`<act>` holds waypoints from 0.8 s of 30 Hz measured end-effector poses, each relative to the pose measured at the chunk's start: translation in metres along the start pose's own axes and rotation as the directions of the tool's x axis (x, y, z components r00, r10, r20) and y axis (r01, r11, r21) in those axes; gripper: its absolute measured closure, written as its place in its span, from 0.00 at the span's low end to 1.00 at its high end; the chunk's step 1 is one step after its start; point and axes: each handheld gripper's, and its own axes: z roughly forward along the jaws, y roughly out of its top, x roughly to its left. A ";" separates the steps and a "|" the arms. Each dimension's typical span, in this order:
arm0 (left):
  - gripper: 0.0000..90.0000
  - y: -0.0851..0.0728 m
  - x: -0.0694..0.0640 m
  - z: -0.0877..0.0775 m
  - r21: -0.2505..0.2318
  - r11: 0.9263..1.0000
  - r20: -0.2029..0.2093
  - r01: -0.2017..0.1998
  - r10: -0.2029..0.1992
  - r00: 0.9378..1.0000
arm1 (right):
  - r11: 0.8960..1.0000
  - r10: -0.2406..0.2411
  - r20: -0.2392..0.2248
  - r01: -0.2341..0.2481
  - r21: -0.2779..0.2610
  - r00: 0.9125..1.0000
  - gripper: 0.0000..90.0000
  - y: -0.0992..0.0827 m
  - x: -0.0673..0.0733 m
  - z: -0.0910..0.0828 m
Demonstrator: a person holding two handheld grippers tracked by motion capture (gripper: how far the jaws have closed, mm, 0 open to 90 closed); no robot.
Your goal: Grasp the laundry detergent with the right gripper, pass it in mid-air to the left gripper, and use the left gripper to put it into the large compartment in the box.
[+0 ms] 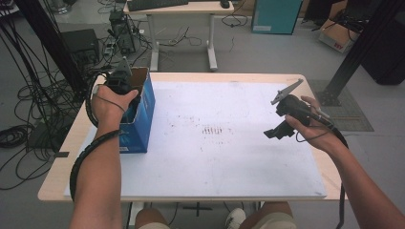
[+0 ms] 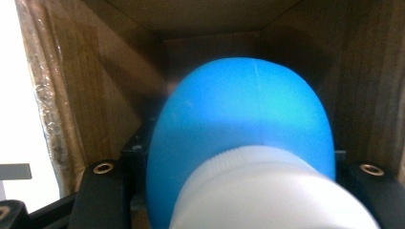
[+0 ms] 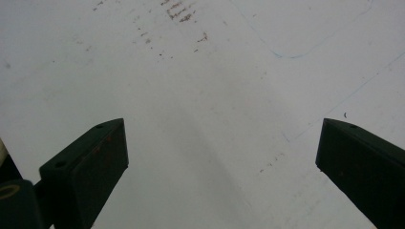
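Observation:
In the left gripper view a blue rounded bottle (image 2: 243, 114) with a white ribbed cap (image 2: 272, 191) sits between the black jaws of my left gripper (image 2: 239, 195), cap end nearest the camera. That gripper is shut on it, deep inside the brown cardboard interior (image 2: 95, 95) of a box. From the high view the left gripper (image 1: 120, 82) points down into the open-topped blue box (image 1: 143, 114) at the table's left; its fingertips are hidden. My right gripper (image 1: 276, 132) hovers over the white sheet at the right, jaws wide apart with nothing between them (image 3: 222, 143).
A white sheet (image 1: 229, 167) covers most of the wooden table, with faint brown marks (image 1: 212, 130) at its middle. Cables (image 1: 28, 119) lie on the floor to the left. A second desk (image 1: 181, 9) stands behind, and a black post (image 1: 353, 52) rises at the far right.

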 end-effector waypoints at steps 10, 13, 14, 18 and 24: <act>0.41 -0.001 0.000 -0.001 -0.002 1.000 -0.002 -0.002 0.002 1.000 | 1.000 -0.002 -0.005 0.002 0.010 1.000 0.04 -0.003 0.000 0.001; 0.38 0.000 -0.001 -0.005 -0.003 1.000 -0.008 -0.011 0.011 1.000 | 1.000 0.004 -0.005 -0.004 0.011 1.000 0.04 -0.003 0.001 0.000; 0.37 0.000 -0.001 -0.007 -0.005 1.000 -0.009 -0.013 0.013 1.000 | 1.000 0.005 -0.005 -0.005 0.006 1.000 0.04 -0.003 0.001 0.000; 0.33 -0.001 0.000 -0.016 -0.008 1.000 -0.006 -0.020 0.020 1.000 | 1.000 -0.012 -0.007 0.012 0.005 1.000 0.04 -0.002 0.000 0.001; 0.30 -0.003 -0.001 -0.031 -0.017 0.999 -0.020 -0.044 0.043 0.999 | 1.000 -0.008 -0.009 0.008 0.010 1.000 0.04 0.003 0.001 0.002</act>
